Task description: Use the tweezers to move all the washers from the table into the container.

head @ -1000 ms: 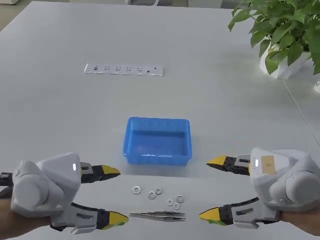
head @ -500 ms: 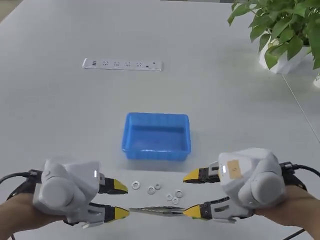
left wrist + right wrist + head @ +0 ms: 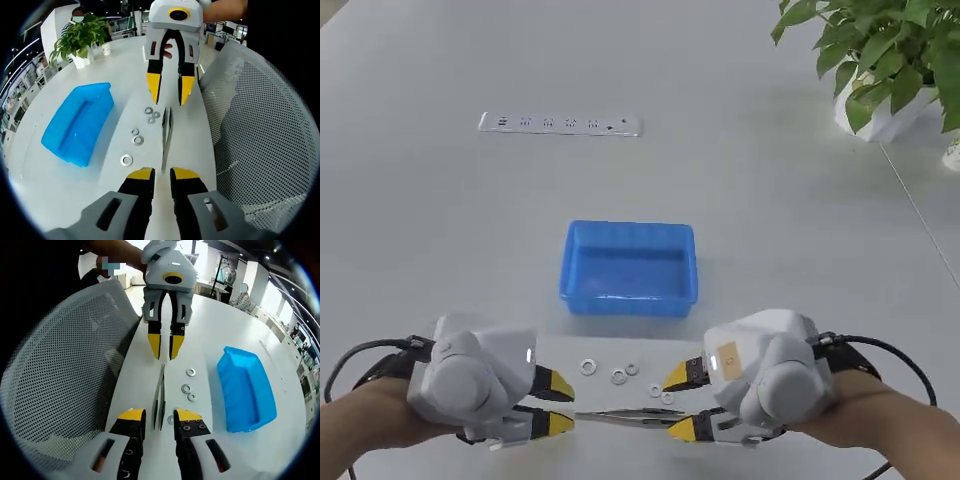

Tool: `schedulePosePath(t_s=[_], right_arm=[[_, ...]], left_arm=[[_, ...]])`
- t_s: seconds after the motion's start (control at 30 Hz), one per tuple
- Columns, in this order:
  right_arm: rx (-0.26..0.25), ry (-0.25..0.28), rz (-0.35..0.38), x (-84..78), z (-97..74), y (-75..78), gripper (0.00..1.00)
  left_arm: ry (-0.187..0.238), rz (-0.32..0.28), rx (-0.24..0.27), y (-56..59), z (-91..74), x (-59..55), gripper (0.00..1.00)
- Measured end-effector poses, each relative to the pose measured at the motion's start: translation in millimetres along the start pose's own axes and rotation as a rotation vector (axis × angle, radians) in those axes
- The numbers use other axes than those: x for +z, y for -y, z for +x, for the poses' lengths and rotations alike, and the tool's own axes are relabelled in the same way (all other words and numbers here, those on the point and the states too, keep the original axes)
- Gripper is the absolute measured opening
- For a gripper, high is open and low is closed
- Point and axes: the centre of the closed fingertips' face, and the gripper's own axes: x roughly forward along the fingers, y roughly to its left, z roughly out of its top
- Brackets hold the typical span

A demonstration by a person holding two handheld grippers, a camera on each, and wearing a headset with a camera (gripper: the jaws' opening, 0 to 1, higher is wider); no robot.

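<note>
Spotter: Left claw (image 3: 560, 404) first. Where do we have it?

Handler: Low over the counter (image 3: 440, 250), jaws a narrow gap apart with nothing between them. The tips sit just beside the left end of the tweezers (image 3: 620, 417). We read that as a stop, so the tool can't slide off when the other side takes it.

Spotter: And the tweezers?

Handler: Flat on the counter, lying across in front of us, one end toward each claw. We can't tell which end is the pointed one.

Spotter: Washers?

Handler: The washers (image 3: 618, 376) we can see lie loose on the counter just beyond the tweezers, between them and the container (image 3: 628, 268). The container looks empty, so we judge the moving hasn't begun.

Spotter: Right claw?

Handler: The right claw (image 3: 676, 404) is wider and set astride the right end of the tweezers. In the right gripper view the tool lies between our jaws with daylight on both sides, so nothing is pinched yet. That straddle lines us up for the pickup.

Spotter: Any risk?

Handler: A washer or two sits close to the right claw's far jaw. We think closing could nudge them, or catch one against the tool.
</note>
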Motion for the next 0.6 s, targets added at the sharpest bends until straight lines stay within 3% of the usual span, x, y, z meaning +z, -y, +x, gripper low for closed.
schedulePosePath(t_s=[0.13, 0.6], right_arm=[[0.012, -0.017, -0.009, -2.4, 8.2, 0.2, 0.17], [0.028, -0.042, -0.005, -7.2, 23.2, -1.1, 0.13]], left_arm=[[-0.007, 0.002, -0.013, 0.7, 3.4, -0.8, 0.15], [-0.015, -0.002, -0.043, 2.1, 13.3, -3.3, 0.11]])
